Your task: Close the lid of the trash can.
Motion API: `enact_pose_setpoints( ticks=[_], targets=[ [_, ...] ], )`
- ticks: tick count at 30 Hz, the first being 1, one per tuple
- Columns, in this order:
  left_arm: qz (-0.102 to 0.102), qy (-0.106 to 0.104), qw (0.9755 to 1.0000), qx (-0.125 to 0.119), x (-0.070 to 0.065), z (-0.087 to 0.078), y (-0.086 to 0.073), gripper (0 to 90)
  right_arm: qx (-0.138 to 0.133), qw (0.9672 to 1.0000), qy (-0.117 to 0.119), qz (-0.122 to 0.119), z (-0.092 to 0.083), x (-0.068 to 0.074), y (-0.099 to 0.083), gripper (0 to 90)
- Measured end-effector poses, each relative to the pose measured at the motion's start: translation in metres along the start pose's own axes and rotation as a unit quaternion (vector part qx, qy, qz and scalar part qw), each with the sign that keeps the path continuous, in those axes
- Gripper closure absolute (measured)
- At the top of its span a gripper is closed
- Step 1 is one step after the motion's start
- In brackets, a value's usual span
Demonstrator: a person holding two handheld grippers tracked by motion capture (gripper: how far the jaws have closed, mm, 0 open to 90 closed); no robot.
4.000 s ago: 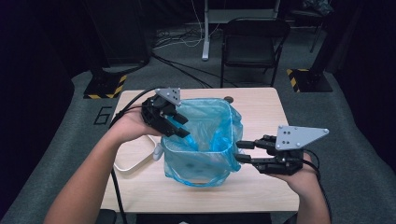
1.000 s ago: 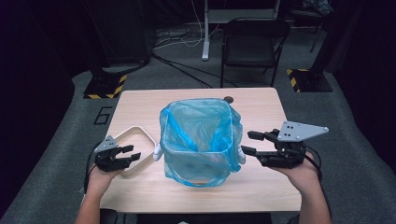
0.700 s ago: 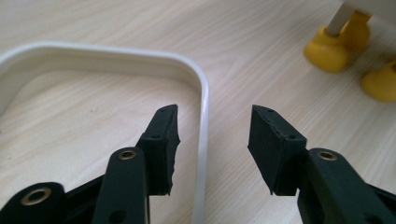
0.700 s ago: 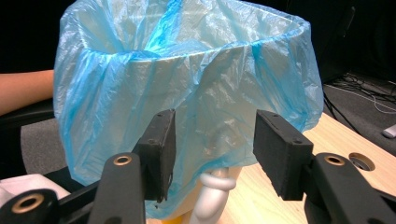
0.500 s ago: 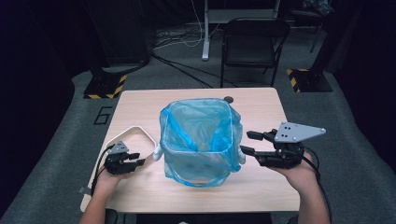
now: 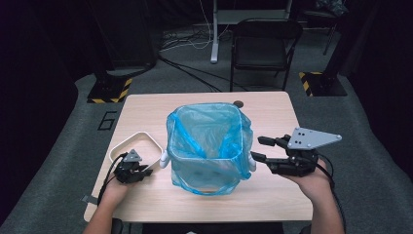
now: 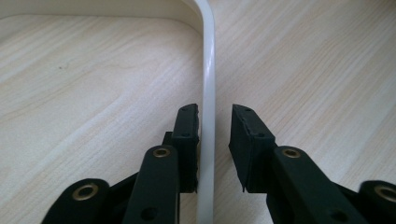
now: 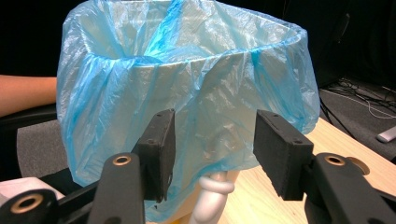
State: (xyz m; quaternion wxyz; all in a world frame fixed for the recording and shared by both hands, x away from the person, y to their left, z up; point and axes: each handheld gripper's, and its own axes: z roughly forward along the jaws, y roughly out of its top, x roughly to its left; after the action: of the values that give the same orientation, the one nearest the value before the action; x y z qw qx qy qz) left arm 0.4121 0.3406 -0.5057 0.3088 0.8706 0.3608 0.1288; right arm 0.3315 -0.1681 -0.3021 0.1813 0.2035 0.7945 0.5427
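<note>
A white bin lined with a blue plastic bag point(image 6: 207, 146) stands mid-table. Left of it a white rounded frame point(image 6: 139, 136) lies flat on the wood. My left gripper point(image 6: 143, 170) rests low over the frame's near right side. In the left gripper view its jaws point(image 7: 215, 116) straddle the white rail point(image 7: 208, 70) and have just been closing; one pad touches the rail and a gap remains at the other. My right gripper point(image 6: 258, 148) hovers open just right of the bin, pointing at it. In the right gripper view the bag point(image 8: 187, 70) and a white handle point(image 8: 212, 189) lie beyond its jaws point(image 8: 212, 126).
A small dark round thing point(image 6: 238, 103) sits at the table's far edge behind the bin. A black chair point(image 6: 265, 44) stands beyond the table. Bare wood lies in front of the bin toward the near edge point(image 6: 204, 214).
The left gripper has sunk onto the white frame and its jaws have narrowed around the rail. The right gripper and the bin have stayed put.
</note>
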Motion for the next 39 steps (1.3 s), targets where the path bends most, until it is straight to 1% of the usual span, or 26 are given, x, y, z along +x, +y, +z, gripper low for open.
enact_pose_setpoints(
  ticks=[2, 4, 7, 13, 14, 18, 21, 23, 24, 28, 30, 31, 35, 37, 39],
  targets=[
    [-0.001, 0.001, 1.0000, 0.005, 0.000, 0.001, 0.000, 73.9, 0.000, 1.0000, 0.000, 0.000, 0.001, 0.000, 0.000, 48.1],
    [-0.001, 0.000, 1.0000, 0.005, 0.000, 0.001, 0.001, 77.5, 0.003, 1.0000, 0.000, 0.000, 0.001, 0.000, 0.000, 48.1],
    [-0.001, -0.008, 0.9999, 0.009, 0.000, 0.001, 0.001, 82.8, 0.003, 1.0000, 0.000, 0.001, 0.002, 0.000, -0.001, 48.1],
    [0.006, -0.011, 0.9999, 0.012, -0.002, -0.002, 0.003, 83.6, 0.002, 1.0000, 0.001, -0.004, 0.002, 0.002, 0.000, 48.2],
    [0.009, -0.010, 0.9999, 0.009, -0.002, -0.004, 0.004, 83.6, 0.002, 1.0000, 0.001, -0.003, 0.002, 0.002, 0.000, 48.2],
    [0.012, -0.022, 0.9995, -0.018, -0.005, -0.015, 0.010, 83.3, 0.002, 1.0000, 0.001, -0.003, 0.002, 0.002, 0.000, 48.1],
    [0.027, -0.023, 0.9992, -0.020, -0.007, -0.021, 0.017, 83.4, 0.002, 1.0000, 0.001, -0.002, 0.002, 0.002, 0.000, 48.1],
    [0.032, -0.030, 0.9987, -0.023, -0.007, -0.024, 0.020, 83.4, 0.003, 1.0000, 0.001, -0.001, 0.002, 0.002, 0.000, 48.2],
    [0.031, -0.038, 0.9985, -0.024, -0.006, -0.025, 0.022, 83.4, 0.002, 1.0000, 0.001, -0.001, 0.002, 0.001, 0.000, 48.2],
    [0.033, -0.052, 0.9980, -0.016, -0.004, -0.028, 0.028, 83.3, 0.002, 1.0000, 0.000, -0.001, 0.001, 0.002, -0.001, 48.2],
    [0.033, -0.056, 0.9977, -0.017, -0.003, -0.028, 0.029, 83.3, 0.002, 1.0000, 0.000, -0.001, 0.001, 0.002, -0.001, 48.2],
    [0.033, -0.062, 0.9974, -0.016, -0.001, -0.031, 0.033, 83.2, 0.002, 1.0000, 0.000, -0.001, 0.001, 0.002, -0.001, 48.1],
    [0.026, -0.075, 0.9966, -0.022, 0.004, -0.038, 0.039, 83.2, 0.004, 1.0000, 0.000, -0.001, 0.002, 0.001, -0.002, 48.1],
    [0.027, -0.079, 0.9962, -0.024, 0.005, -0.042, 0.044, 83.1, 0.005, 1.0000, 0.000, 0.001, 0.003, 0.001, -0.002, 48.1],
    [0.022, -0.083, 0.9960, -0.027, 0.005, -0.046, 0.049, 83.1, 0.005, 1.0000, 0.000, 0.001, 0.003, 0.001, -0.002, 48.1]
  ],
)
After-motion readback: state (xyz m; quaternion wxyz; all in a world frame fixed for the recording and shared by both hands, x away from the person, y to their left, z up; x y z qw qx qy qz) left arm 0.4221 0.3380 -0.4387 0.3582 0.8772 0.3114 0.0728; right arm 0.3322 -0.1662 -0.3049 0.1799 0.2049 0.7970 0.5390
